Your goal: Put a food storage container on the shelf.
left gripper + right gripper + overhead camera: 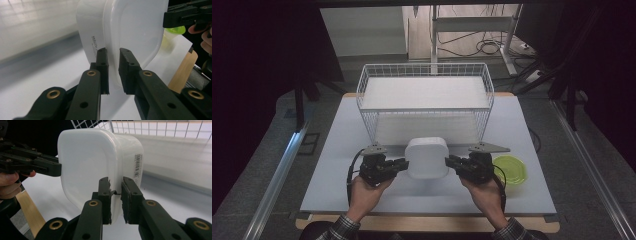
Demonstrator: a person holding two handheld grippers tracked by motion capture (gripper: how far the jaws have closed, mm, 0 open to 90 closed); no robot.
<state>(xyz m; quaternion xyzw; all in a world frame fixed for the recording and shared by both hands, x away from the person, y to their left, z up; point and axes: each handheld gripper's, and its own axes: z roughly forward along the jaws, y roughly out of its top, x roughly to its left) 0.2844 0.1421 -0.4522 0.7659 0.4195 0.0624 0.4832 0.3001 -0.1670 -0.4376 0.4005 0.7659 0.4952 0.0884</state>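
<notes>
A white plastic container (427,157) with rounded corners sits between the two grippers, in front of the wire basket (425,100) and over the pale table top (337,150); from the high view it cannot be told whether its base rests on the table or hangs clear of it. The left gripper (403,164) pinches the container's left rim: in the left gripper view its two black jaws stand close together with the thin lip of the container (130,32) between the pads, one pad inside the wall and one outside. The right gripper (451,161) does the same on the opposite rim, and the right gripper view shows the container (100,165) turned on edge relative to that camera, its lip clamped between the near-closed jaws. A small printed label on the container's side wall is visible in both gripper views, but the lettering is too small and blurred to read. The container's inside is hidden in every view. Just right of the right gripper a lime-green round lid or dish (510,171) lies on the table, partly covered by the person's right hand (484,192) and by the gripper's cable. The left hand (364,195) holds its gripper from below, plaid sleeves cut off at the bottom edge. The basket's far rim is blurred in the gripper views.
</notes>
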